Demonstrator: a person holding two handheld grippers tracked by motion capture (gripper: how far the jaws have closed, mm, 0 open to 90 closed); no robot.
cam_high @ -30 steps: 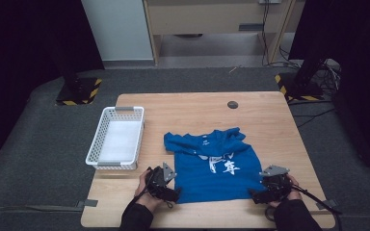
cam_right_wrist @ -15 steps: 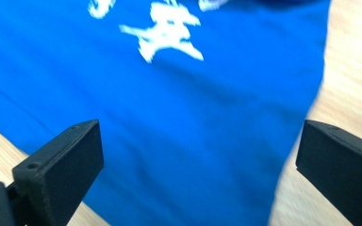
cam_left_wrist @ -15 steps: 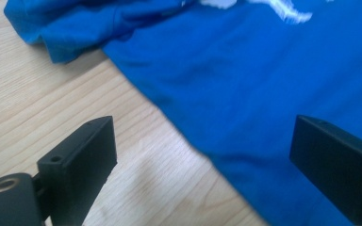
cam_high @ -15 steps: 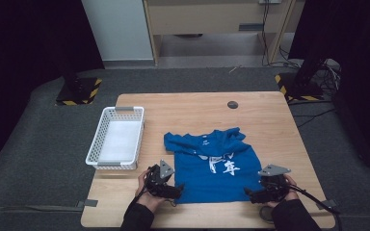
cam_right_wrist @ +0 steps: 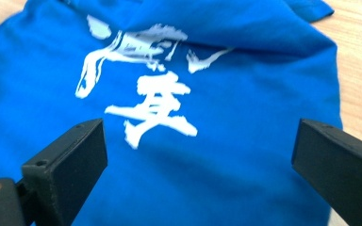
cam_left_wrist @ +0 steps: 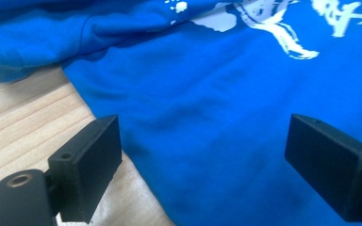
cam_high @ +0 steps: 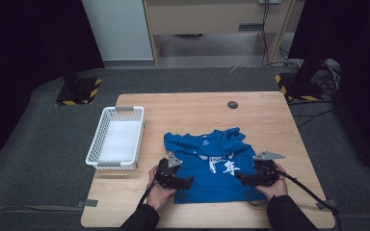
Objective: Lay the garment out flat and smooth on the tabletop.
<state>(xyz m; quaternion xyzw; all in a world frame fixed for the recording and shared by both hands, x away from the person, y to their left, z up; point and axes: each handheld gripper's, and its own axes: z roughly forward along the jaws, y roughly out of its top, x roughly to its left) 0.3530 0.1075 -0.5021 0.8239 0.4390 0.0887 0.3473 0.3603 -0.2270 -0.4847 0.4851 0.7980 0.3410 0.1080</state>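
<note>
A blue shirt [cam_high: 211, 166] is lying on the near half of the wooden bench [cam_high: 265, 115], its white print facing up and its upper part bunching into folds toward the far side. The left gripper [cam_high: 185, 183] is hovering at the shirt's near left edge, and the right gripper [cam_high: 241, 178] is sitting over its near right part, both pointing inward across the cloth.

In the left gripper view, the two black jaws are standing wide apart; they have just been closing slightly, yet nothing is pinched between them. Blue fabric [cam_left_wrist: 217, 117] is spreading beneath the gap, and the left jaw is hanging over bare wood [cam_left_wrist: 23, 127] just beside the shirt's edge. Whether the pads are touching the cloth is hard to tell. The print is being cut off at the top of this view.

In the right gripper view, the jaws are likewise gaping wide, with the shirt [cam_right_wrist: 245, 108] lying flat below and the white characters [cam_right_wrist: 151, 108] showing between and beyond them, somewhat blurred. No fabric is being clamped.

In the high view, the hands are covering the gripper bodies, so the jaw tips are small and dark against the shirt. The shirt's near hem is partly hiding behind the grippers and hands. A white basket [cam_high: 101, 139] is standing on the bench's left edge, well apart from the shirt, and a small dark disc [cam_high: 232, 104] is lying near the far edge.
</note>
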